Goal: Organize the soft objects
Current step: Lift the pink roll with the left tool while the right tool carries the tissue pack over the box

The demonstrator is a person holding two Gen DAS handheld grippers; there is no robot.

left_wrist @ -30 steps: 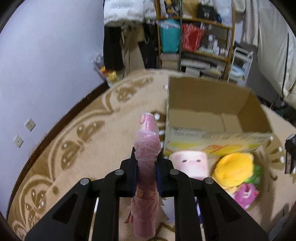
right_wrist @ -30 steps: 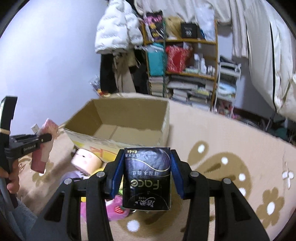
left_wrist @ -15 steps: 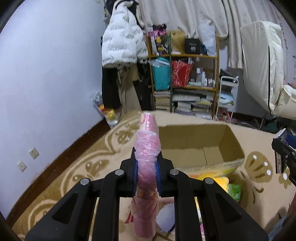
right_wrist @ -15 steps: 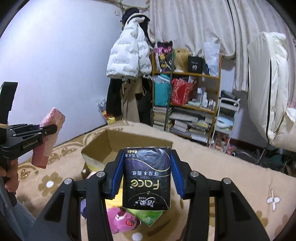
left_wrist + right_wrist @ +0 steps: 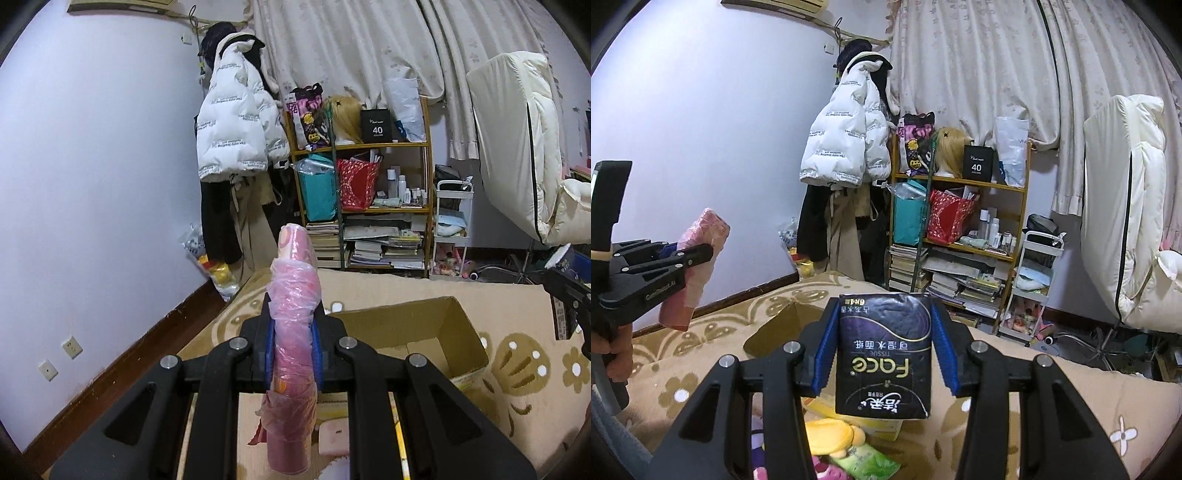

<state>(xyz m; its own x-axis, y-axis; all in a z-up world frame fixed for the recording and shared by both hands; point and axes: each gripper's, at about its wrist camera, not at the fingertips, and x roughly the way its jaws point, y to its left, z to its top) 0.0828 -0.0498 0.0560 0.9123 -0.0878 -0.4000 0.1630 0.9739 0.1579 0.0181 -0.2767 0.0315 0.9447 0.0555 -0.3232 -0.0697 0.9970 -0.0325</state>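
Note:
My left gripper (image 5: 293,343) is shut on a pink plastic-wrapped pack (image 5: 293,332), held upright in the air above the carpet; both also show at the left of the right wrist view (image 5: 698,266). My right gripper (image 5: 884,347) is shut on a dark tissue pack (image 5: 884,354) marked "Face", held in the air. An open cardboard box (image 5: 443,332) stands on the carpet below and ahead. A yellow plush (image 5: 831,435), a pink plush (image 5: 827,469) and a green pack (image 5: 868,461) lie in front of the box.
A beige patterned carpet (image 5: 524,362) covers the floor. A cluttered wooden shelf (image 5: 369,206), a white trolley (image 5: 452,221) and hanging coats (image 5: 236,136) stand at the back wall. A white-covered chair (image 5: 532,155) is at the right. The blue wall is at the left.
Both grippers have risen and tilted up with their packs, so the box and the plush toys have dropped low in both views. Both grips are unchanged.

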